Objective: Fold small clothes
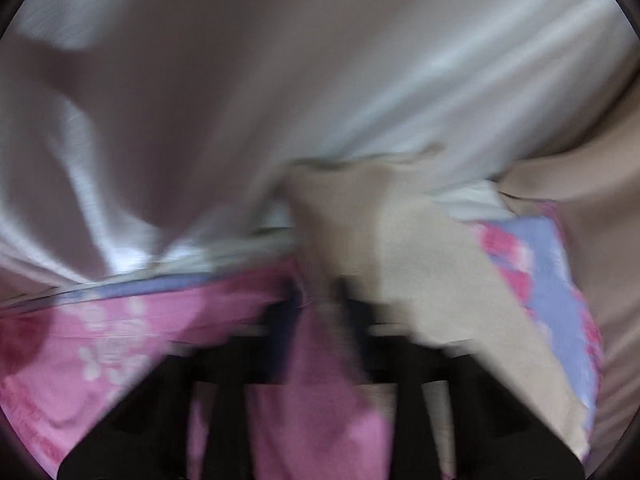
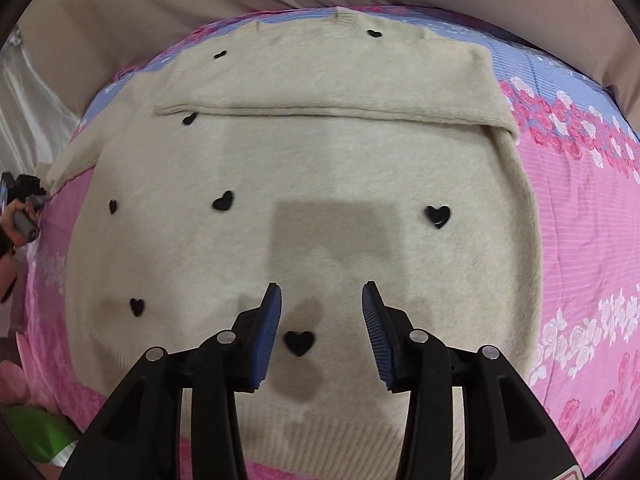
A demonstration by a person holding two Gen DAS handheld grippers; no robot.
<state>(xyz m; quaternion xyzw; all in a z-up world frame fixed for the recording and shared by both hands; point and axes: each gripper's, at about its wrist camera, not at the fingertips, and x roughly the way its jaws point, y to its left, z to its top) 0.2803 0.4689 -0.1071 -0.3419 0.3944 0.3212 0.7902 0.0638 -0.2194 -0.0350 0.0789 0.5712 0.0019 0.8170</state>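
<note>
Right wrist view: the right gripper (image 2: pixel 322 300) hovers with jaws apart and empty over the cream sweater (image 2: pixel 304 184).

One sleeve (image 2: pixel 332 96) already lies folded across the chest, its long axis running side to side; the other sleeve trails to the bedspread's (image 2: pixel 580 240) left edge, where the left gripper (image 2: pixel 24 192) (blurred in its own view) is clamped on the cuff (image 1: pixel 360 248). Judging from this, the left hand is nearer and folds next.

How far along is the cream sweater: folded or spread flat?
Partly folded. On the cream sweater, one sleeve lies folded across the chest; the other sleeve stretches out sideways. The body lies flat on the pink bedsheet.
</note>
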